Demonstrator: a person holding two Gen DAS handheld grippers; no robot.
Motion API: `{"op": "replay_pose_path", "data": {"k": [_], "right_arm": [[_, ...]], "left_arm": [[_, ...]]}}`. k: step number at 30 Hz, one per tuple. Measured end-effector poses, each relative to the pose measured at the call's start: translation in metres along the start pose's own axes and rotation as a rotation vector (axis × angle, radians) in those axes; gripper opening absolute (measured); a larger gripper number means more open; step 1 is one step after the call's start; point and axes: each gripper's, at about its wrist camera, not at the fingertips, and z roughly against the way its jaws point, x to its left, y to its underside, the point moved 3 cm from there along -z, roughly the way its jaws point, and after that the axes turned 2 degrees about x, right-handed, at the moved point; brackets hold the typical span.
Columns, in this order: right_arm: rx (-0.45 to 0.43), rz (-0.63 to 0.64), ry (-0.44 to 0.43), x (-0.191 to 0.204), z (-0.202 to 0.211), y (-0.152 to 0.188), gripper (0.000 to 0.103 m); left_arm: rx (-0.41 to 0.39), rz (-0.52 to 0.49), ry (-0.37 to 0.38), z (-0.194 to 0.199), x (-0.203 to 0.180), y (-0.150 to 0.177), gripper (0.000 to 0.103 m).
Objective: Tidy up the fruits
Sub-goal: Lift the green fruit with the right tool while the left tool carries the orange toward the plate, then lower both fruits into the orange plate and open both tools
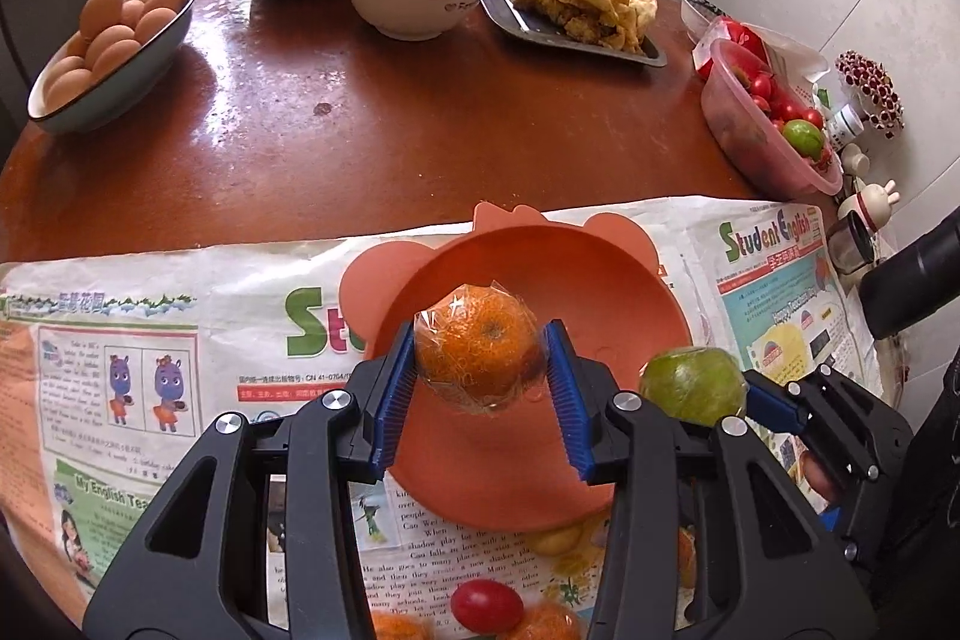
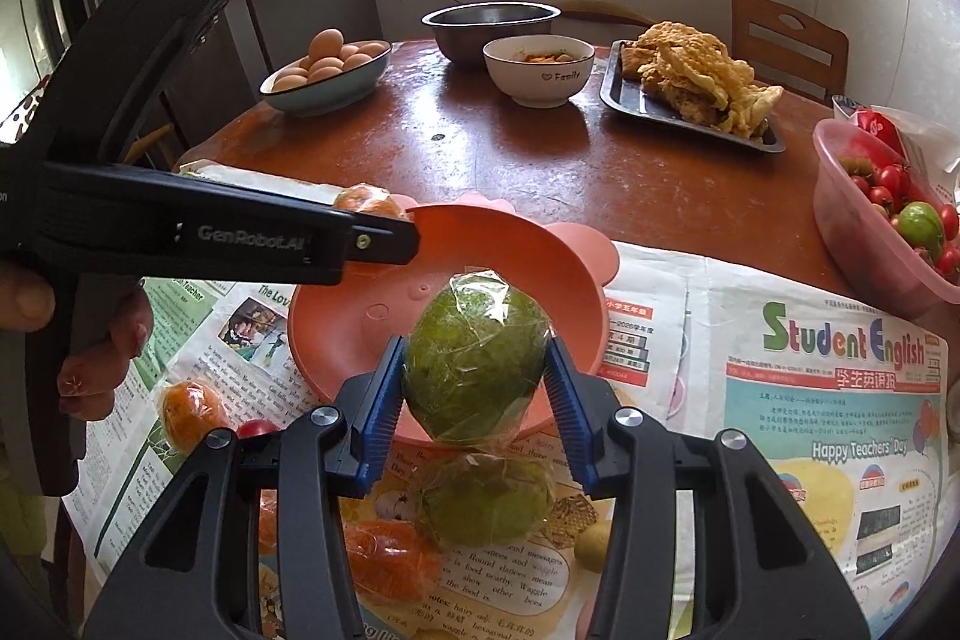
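An orange wrapped in clear film is held tight by the left gripper over the pink bowl. A green fruit is squeezed by the right gripper above the same bowl. Both fruits look ready to be let go into it, one at a time, so bumps are avoided. More fruit is left on the newspaper, like a small tomato.
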Motion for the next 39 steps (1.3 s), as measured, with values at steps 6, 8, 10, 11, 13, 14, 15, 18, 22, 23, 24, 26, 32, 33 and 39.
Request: {"op": "replay_pose_path", "data": {"k": [6,8,10,11,13,14,15,18,22,23,24,26,32,33,39], "right_arm": [[0.017,0.014,-0.002,0.001,-0.013,0.002,0.045],[0.026,0.012,-0.004,0.0,-0.018,0.002,0.045],[0.033,0.014,-0.006,0.0,-0.021,0.003,0.045],[0.036,0.015,-0.008,-0.001,-0.023,0.003,0.045],[0.042,0.017,-0.011,-0.001,-0.026,0.003,0.045],[0.045,0.018,-0.011,-0.001,-0.027,0.003,0.045],[0.047,0.017,-0.012,-0.001,-0.028,0.004,0.045],[0.051,0.014,-0.016,-0.001,-0.03,0.005,0.046],[0.054,0.016,-0.014,-0.001,-0.031,0.005,0.046],[0.055,0.018,-0.014,-0.001,-0.031,0.005,0.046],[0.056,0.017,-0.014,-0.001,-0.032,0.006,0.046],[0.056,0.016,-0.017,-0.001,-0.031,0.006,0.049],[0.046,0.011,-0.024,0.0,-0.026,0.006,0.058],[0.044,0.008,-0.025,0.0,-0.025,0.006,0.059],[0.024,-0.004,-0.018,-0.001,-0.012,0.008,0.064]], "left_arm": [[0.019,0.001,0.003,-0.01,-0.002,-0.003,0.034],[0.024,0.003,0.001,-0.013,-0.001,-0.004,0.034],[0.03,0.004,0.003,-0.015,0.0,-0.004,0.034],[0.032,0.006,0.003,-0.017,0.0,-0.005,0.034],[0.038,0.008,-0.002,-0.02,0.001,-0.005,0.034],[0.04,0.012,-0.001,-0.021,0.002,-0.005,0.034],[0.043,0.015,0.0,-0.023,0.003,-0.005,0.034],[0.049,0.016,-0.003,-0.027,0.003,-0.005,0.034],[0.046,0.013,0.003,-0.029,0.003,-0.006,0.034],[0.045,0.013,0.004,-0.029,0.002,-0.006,0.034],[0.045,0.011,0.006,-0.029,0.002,-0.006,0.034],[0.047,0.014,0.009,-0.03,0.002,-0.007,0.034],[0.05,0.014,0.01,-0.03,0.003,-0.007,0.034],[0.049,0.015,0.011,-0.03,0.003,-0.007,0.034],[0.038,0.019,0.013,-0.025,0.005,-0.006,0.034]]}}
